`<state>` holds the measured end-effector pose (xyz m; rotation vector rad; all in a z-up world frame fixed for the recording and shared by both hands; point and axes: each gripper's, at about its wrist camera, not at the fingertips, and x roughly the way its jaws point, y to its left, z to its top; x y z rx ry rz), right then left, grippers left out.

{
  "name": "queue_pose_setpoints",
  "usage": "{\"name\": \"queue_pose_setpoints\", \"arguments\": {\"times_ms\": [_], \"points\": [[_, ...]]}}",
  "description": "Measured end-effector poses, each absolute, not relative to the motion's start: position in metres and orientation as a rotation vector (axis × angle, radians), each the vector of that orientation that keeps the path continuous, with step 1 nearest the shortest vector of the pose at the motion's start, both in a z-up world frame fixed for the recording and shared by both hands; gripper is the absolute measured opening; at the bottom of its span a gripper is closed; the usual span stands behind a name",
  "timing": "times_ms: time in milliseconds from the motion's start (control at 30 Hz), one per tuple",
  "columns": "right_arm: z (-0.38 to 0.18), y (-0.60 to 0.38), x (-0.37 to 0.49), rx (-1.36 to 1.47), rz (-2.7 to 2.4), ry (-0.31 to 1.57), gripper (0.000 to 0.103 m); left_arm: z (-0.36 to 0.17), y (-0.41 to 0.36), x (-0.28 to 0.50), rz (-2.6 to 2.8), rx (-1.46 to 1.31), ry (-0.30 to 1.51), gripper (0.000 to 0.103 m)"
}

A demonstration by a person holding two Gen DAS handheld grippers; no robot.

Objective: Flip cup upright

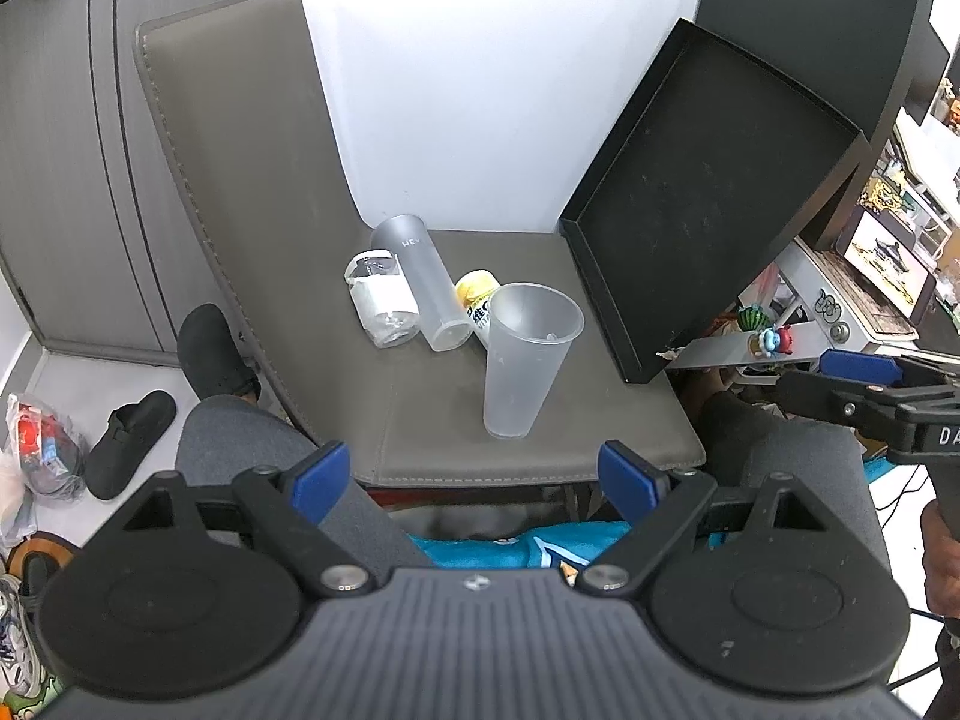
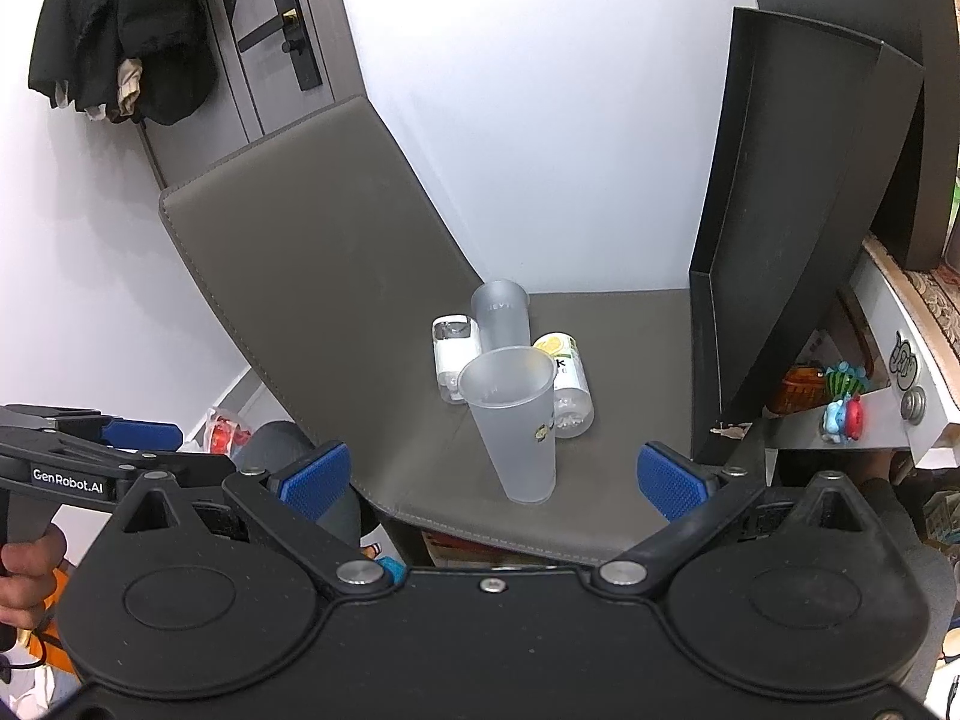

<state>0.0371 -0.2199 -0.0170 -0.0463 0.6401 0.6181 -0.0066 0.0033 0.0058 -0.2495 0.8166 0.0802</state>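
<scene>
A clear frosted plastic cup (image 1: 525,360) stands upright, mouth up, on the grey chair seat (image 1: 600,420); it also shows in the right wrist view (image 2: 516,420). My left gripper (image 1: 477,480) is open and empty, held back from the seat's front edge, apart from the cup. My right gripper (image 2: 492,480) is open and empty, also just in front of the cup without touching it. The right gripper shows at the right edge of the left wrist view (image 1: 864,381).
Behind the cup lie a frosted tumbler (image 1: 423,282), a clear bottle with a white label (image 1: 381,300) and a yellow-labelled bottle (image 1: 477,300). A black tray (image 1: 708,204) leans on the seat's right side. The chair back (image 1: 240,180) rises at left. Shoes (image 1: 129,444) are on the floor.
</scene>
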Motion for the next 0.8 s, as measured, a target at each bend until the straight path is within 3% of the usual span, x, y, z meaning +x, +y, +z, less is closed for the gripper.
{"name": "queue_pose_setpoints", "arguments": {"times_ms": [800], "points": [[-0.0185, -0.2205, 0.0362, -0.041, 0.614, 0.643, 0.103, 0.0099, 0.0032, -0.0088, 0.086, -0.236, 0.815, 0.089]]}}
